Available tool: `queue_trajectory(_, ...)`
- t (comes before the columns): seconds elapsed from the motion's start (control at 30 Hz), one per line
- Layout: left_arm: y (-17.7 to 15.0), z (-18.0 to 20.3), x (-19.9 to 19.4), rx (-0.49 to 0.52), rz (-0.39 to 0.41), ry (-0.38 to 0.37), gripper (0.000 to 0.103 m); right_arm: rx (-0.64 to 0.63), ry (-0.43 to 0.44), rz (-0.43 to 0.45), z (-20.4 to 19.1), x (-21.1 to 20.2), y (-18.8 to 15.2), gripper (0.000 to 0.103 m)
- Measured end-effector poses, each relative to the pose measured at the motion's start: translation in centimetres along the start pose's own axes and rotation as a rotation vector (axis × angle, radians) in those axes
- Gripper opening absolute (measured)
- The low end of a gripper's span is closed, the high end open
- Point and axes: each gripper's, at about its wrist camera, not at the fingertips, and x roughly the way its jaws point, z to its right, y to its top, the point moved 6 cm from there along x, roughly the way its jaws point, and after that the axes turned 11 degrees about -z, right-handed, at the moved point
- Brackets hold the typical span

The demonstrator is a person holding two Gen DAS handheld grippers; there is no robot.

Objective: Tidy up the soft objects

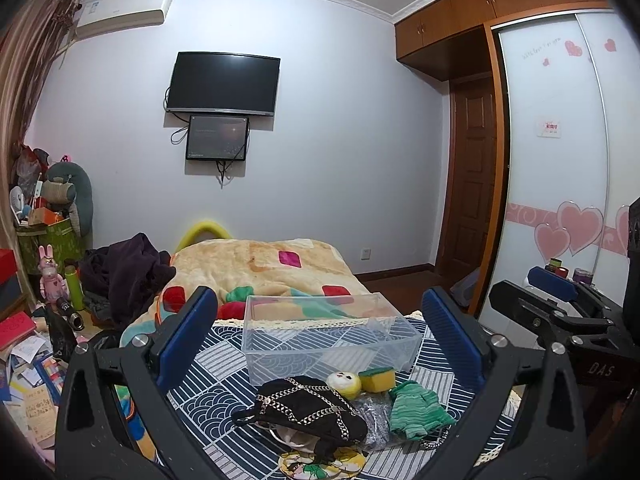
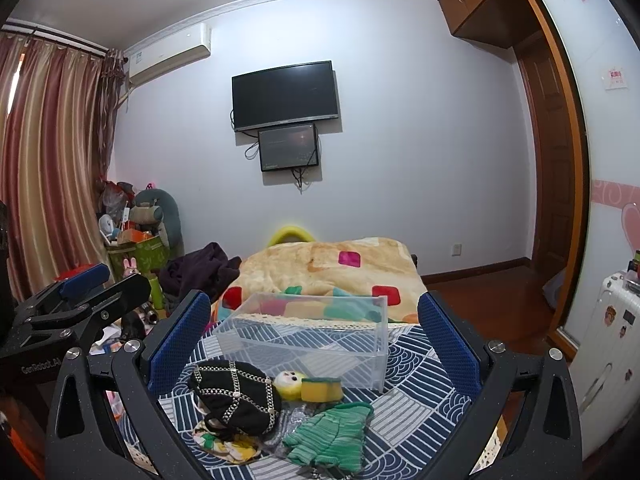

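A clear plastic bin stands empty on a blue-and-white patterned cloth. In front of it lie a black chain-trimmed cap, a small yellow-white plush, a yellow-green sponge, a green knitted glove and a floral cloth. My left gripper is open and empty, held above the pile. My right gripper is open and empty too, beside it.
A bed with an orange patchwork blanket lies behind the bin. Dark clothes and cluttered toys and boxes sit at the left. A wardrobe and a white suitcase stand at the right.
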Motion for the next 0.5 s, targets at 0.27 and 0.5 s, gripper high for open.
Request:
queue_trajectory(0.27,-0.24,0.05,0.04,0.004,0.001,-0.005,0.103,-0.003,0.003,0.003,-0.13,-0.14,-0.01,0.103)
queue_trajectory(0.5,-0.42,0.26,-0.07,0.009,-0.001,-0.004,0.103,0.004,0.004,0.006,-0.23,-0.24,0.06,0.103)
